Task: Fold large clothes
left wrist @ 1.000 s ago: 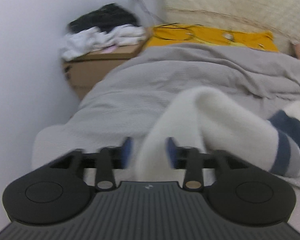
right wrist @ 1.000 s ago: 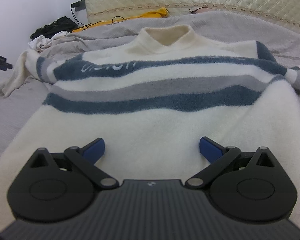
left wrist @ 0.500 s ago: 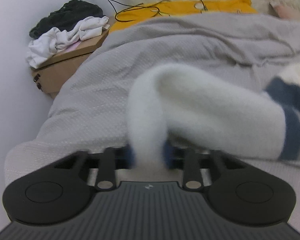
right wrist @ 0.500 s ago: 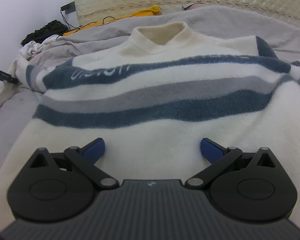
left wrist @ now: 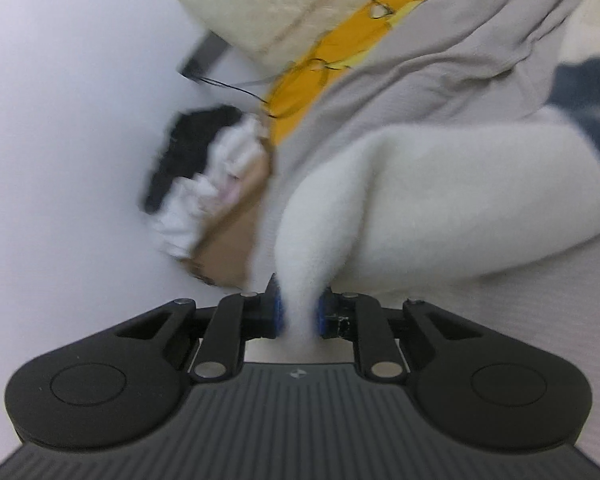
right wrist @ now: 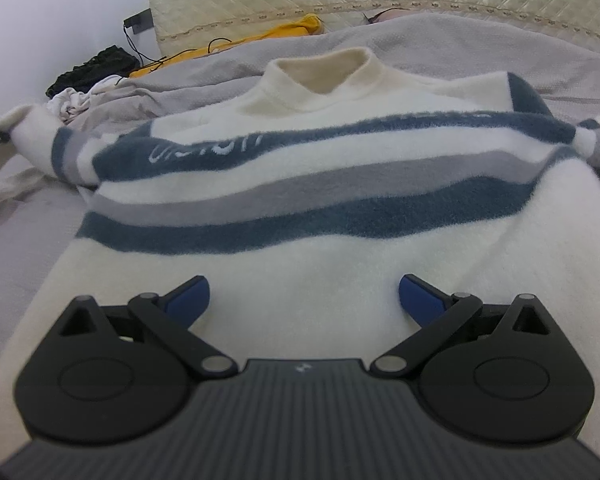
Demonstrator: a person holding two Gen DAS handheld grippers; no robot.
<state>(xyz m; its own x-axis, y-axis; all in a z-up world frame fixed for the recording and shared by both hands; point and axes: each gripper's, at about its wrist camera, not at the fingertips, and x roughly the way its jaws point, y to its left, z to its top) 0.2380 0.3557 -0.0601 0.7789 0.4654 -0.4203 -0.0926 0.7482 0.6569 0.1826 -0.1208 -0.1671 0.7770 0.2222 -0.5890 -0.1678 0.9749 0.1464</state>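
Left wrist view has tipped sideways: the left gripper (left wrist: 298, 312), jaws closing, now pinches the sweater (right wrist: 300, 184) sleeve (left wrist: 440, 200), starting its fold. Right gripper (right wrist: 304, 292) hovers open above the sweater on the bed (right wrist: 480, 48).

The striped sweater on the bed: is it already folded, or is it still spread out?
Spread out. The sweater lies front up on the grey blanket, collar away from the camera, body unfolded.

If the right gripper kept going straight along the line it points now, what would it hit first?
Most likely the sweater itself: the right gripper is open and angled down over the plain white lower front, below the blue stripe. Depth is hard to judge, but nothing else lies between.
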